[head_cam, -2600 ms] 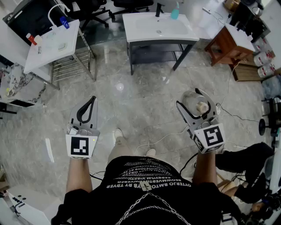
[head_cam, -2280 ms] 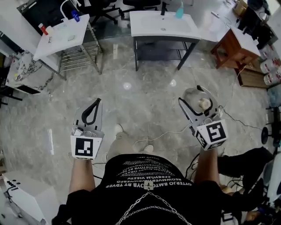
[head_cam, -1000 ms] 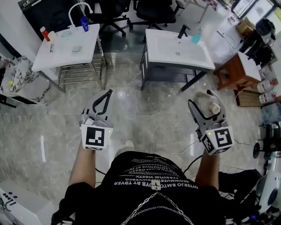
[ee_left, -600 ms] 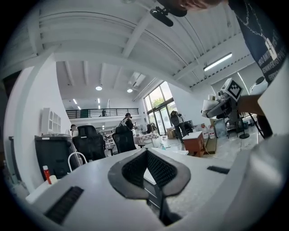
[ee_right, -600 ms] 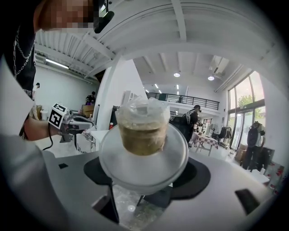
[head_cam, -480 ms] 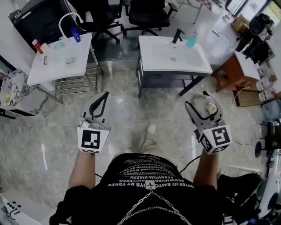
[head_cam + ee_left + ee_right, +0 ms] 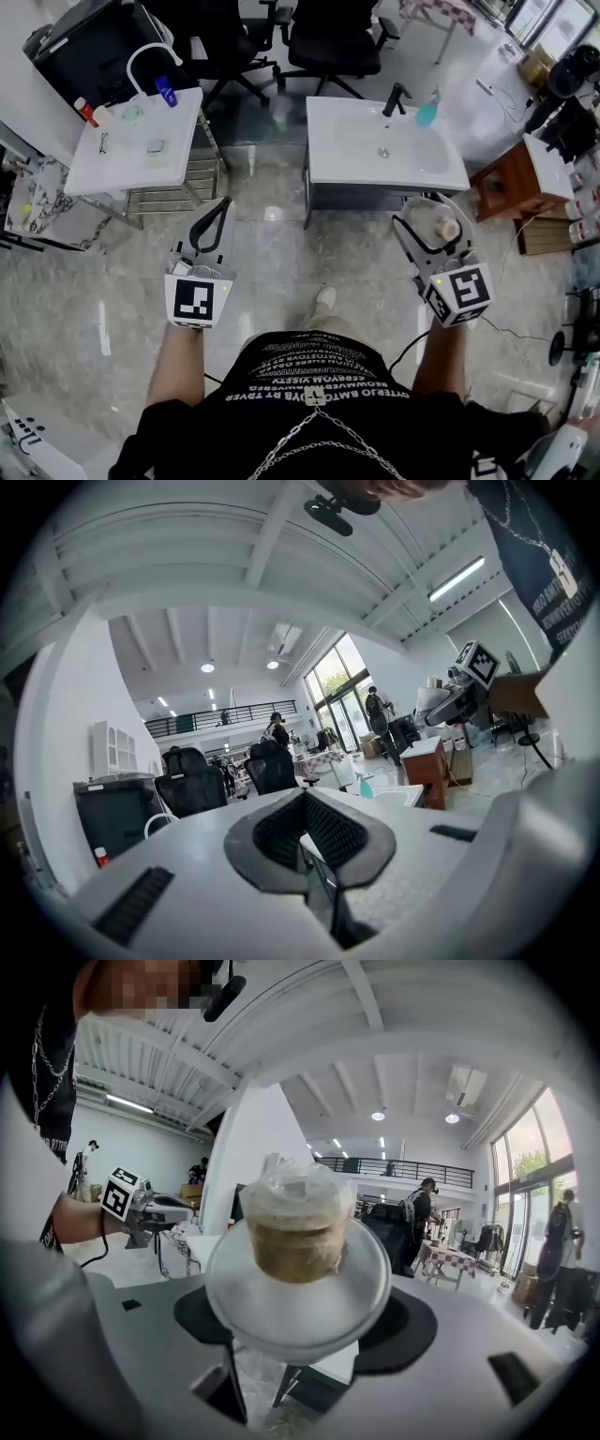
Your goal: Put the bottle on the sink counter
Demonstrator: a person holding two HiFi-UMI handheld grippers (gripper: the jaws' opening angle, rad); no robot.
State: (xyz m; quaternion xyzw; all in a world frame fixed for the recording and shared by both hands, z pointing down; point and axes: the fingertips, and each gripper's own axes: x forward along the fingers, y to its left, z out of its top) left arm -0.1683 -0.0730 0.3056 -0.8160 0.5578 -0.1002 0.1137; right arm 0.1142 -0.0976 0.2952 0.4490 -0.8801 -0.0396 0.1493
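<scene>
A clear bottle (image 7: 427, 217) with a tan cap lies sideways in my right gripper (image 7: 429, 202), which is shut on it; in the right gripper view the bottle (image 7: 298, 1241) fills the space between the jaws, cap end facing the camera. My left gripper (image 7: 223, 202) hangs at the left, shut with nothing in it, and its jaw tips meet in the left gripper view (image 7: 305, 803). The white sink counter (image 7: 328, 169) with a black faucet (image 7: 396, 97) stands on the floor just ahead. The right gripper hovers by its near right corner.
A teal spray bottle (image 7: 427, 112) stands at the sink's back right. A second white sink table (image 7: 112, 164) with small bottles stands at the left. A wooden cabinet (image 7: 502, 183) is at the right. Black office chairs (image 7: 337, 37) stand behind the sink.
The sink counter has drawn nearer to both grippers as the person walks forward over the tiled floor. The bottle stays in the right gripper, and the left stays shut.
</scene>
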